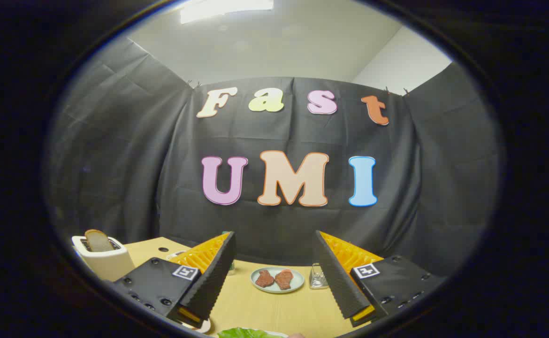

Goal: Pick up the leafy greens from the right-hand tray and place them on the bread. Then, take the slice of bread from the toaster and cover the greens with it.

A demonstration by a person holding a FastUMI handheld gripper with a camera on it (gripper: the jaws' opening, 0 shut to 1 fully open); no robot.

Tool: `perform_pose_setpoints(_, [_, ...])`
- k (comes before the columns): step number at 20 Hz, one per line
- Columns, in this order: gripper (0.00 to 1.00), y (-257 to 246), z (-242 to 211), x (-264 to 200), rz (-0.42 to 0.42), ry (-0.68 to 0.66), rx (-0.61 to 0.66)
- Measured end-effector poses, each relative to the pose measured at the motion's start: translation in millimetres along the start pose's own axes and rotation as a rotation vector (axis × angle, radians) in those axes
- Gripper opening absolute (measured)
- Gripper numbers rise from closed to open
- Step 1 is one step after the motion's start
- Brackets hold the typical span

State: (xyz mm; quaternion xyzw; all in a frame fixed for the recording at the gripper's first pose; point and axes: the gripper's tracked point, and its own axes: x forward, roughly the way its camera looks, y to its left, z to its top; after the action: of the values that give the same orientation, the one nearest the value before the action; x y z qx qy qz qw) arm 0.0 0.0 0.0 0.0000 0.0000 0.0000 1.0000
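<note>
The greens (244, 333) are seen at the bottom centre, below and just nearer than the gripper (274, 300), whose fingers are held wide apart and empty. Beyond them, a plate (277, 280) is set mid-table. The toaster (103, 258), bread upright, is placed far left.

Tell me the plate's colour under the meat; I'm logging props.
Pale grey-green plate, seen in the gripper view beyond the open gripper.

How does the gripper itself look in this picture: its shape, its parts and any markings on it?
The gripper has two wedge-shaped fingers with ribbed inner faces. Each sits on a flat black block with round screw holes. On top of each block is a small square black-and-white marker. No cable is visible.
</note>
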Motion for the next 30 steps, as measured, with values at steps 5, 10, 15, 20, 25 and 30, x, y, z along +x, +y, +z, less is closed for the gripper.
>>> perform_pose_setpoints(5, [1.0, -12, -8, 0, -0.019, 0.022, 0.031])
perform_pose_setpoints(10, [1.0, -24, -7, -1, -0.033, 0.01, 0.034])
perform_pose_setpoints(15, [1.0, -30, -11, -3, -0.033, 0.019, 0.04])
perform_pose_setpoints(20, [1.0, -40, -7, -5, -0.042, 0.008, 0.042])
perform_pose_setpoints(25, [1.0, -47, -5, -5, -0.051, -0.002, 0.055])
perform_pose_setpoints(30, [1.0, -48, -9, -6, -0.023, 0.017, 0.053])
